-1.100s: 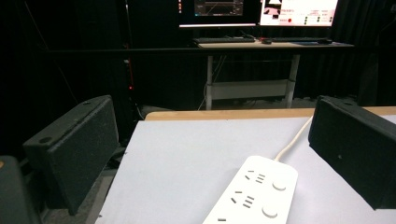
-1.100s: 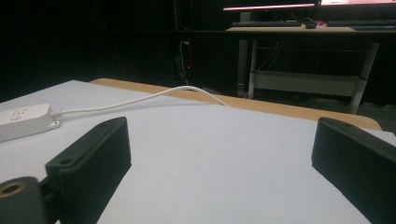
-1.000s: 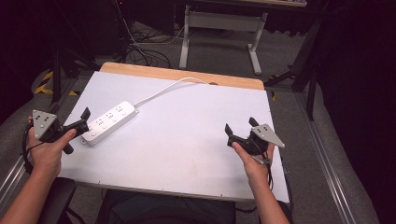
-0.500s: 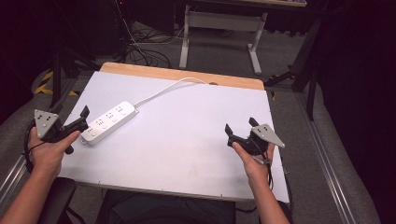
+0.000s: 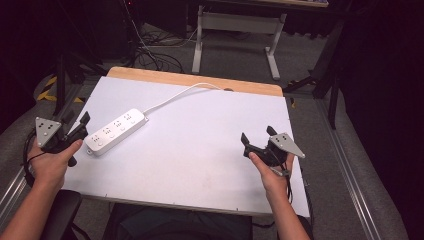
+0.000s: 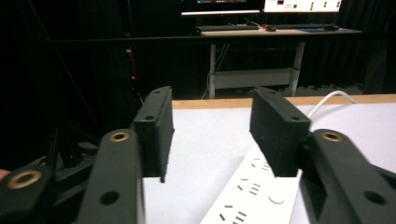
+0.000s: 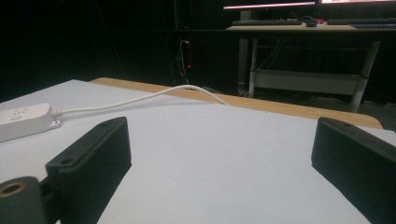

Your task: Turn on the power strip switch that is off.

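The white power strip (image 5: 116,131) lies flat near the left edge of the tabletop (image 5: 200,150), its long axis slanting from that edge toward the far right, its cable running to the far edge. The left tongs (image 5: 82,125), just closing, stand half open with nothing between them, beside its near end. The right tongs (image 5: 257,140) stand wide near the right edge.

One white power strip (image 5: 115,131) is lying on one table (image 5: 200,150), one white cord (image 5: 175,95) is trailing from it, and two hand-held grippers, left (image 5: 80,125) and right (image 5: 257,137), are hovering.
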Available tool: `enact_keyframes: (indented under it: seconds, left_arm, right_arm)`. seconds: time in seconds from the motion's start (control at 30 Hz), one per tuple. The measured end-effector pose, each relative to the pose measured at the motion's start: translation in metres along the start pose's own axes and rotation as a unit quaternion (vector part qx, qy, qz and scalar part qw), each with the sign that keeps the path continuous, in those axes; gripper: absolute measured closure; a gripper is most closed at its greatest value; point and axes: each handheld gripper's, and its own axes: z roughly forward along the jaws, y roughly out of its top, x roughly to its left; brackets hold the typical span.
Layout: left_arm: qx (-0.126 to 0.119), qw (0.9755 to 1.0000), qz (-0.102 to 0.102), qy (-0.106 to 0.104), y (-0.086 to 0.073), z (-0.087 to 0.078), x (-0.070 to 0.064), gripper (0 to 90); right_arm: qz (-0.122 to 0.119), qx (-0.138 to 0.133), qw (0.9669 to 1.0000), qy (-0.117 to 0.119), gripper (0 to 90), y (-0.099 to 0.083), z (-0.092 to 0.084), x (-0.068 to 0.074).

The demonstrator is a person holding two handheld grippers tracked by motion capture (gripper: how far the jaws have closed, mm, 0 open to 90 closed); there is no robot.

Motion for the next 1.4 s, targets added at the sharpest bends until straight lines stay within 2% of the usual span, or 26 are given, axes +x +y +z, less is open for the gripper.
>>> enact_keyframes:
  seconds: [0.23,0.43,0.67,0.87,1.1,1.4]
  left_arm:
    - [0.007,1.0000,-0.002,-0.004,0.0005,-0.0008,0.0037,65.7]
    - [0.009,0.9998,0.003,-0.015,0.0006,-0.0007,0.0053,73.7]
    - [0.011,0.9998,0.005,-0.016,0.0004,-0.0005,0.0069,80.2]
    - [0.011,0.9996,0.013,-0.021,0.0005,-0.0003,0.0060,89.9]
    - [0.015,0.9988,0.031,-0.035,0.0022,0.0018,0.0023,90.0]
    - [0.021,0.9977,0.034,-0.054,0.0037,0.0090,0.0004,90.0]
  right_arm:
    - [0.001,0.000,1.0000,0.000,5.3,0.0000,-0.0001,-0.0003]
    - [0.002,0.002,1.0000,0.000,5.4,-0.0002,0.0001,-0.0004]
    - [0.002,0.002,1.0000,-0.001,5.6,-0.0002,-0.0003,-0.0004]
    - [0.003,0.003,1.0000,-0.001,5.7,-0.0003,-0.0006,-0.0006]
    - [0.004,0.003,1.0000,0.000,5.8,-0.0008,-0.0013,-0.0014]
    - [0.006,0.004,1.0000,-0.002,6.1,-0.0014,-0.0029,-0.0012]
